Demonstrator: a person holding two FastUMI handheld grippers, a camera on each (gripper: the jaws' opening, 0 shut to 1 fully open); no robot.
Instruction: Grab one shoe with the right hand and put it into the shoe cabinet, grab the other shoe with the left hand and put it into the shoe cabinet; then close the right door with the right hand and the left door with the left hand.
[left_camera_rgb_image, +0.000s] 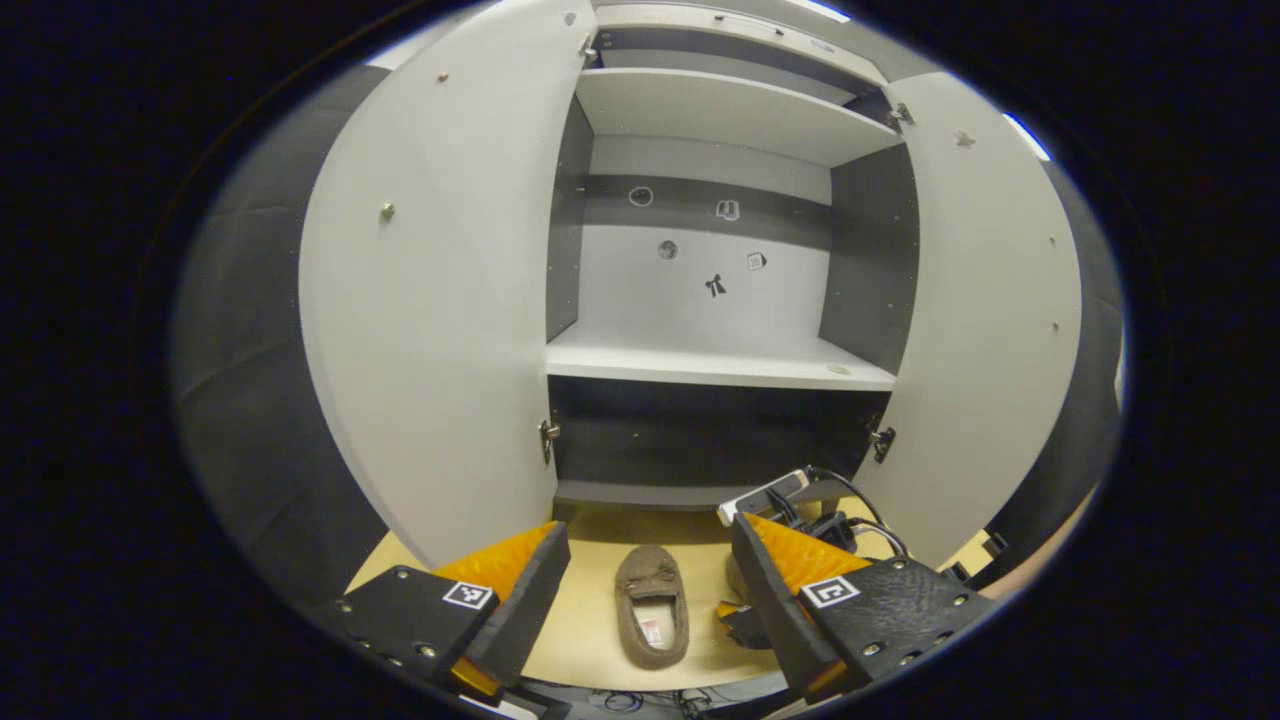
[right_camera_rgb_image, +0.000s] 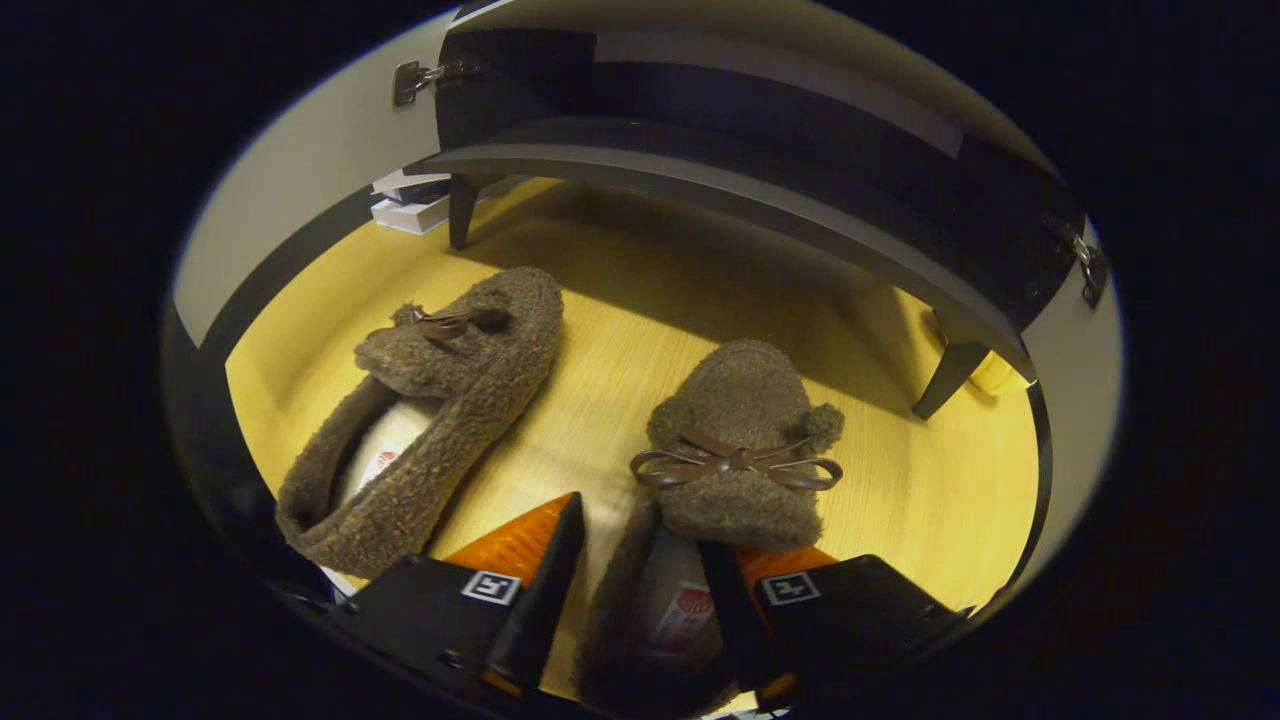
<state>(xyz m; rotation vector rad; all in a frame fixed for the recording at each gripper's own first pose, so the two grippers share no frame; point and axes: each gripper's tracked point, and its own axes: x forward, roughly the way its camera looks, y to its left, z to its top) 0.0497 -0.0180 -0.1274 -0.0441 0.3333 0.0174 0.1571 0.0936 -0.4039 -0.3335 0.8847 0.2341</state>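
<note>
Two brown slippers on the floor before the open shoe cabinet (left_camera_rgb_image: 700, 300).
Right hand-held gripper (right_camera_rgb_image: 640, 590) straddles the right slipper's (right_camera_rgb_image: 740, 440) side wall, fingers spread; left hand-held gripper (left_camera_rgb_image: 650, 590) gapes empty above the left slipper (left_camera_rgb_image: 652, 605).

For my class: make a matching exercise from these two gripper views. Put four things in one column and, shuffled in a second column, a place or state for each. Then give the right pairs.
Things
1. Fuzzy brown slipper with a bow
2. Second fuzzy brown slipper
3. White cabinet doors
4. Left gripper

Places or states
A. Swung wide open
B. Lying free on the yellow wooden floor, to the side
C. Open, raised in front of the cabinet
D. Its side wall between the right gripper's orange fingers, one inside the opening

Pairs: 1-D, 2-B, 3-A, 4-C
</note>
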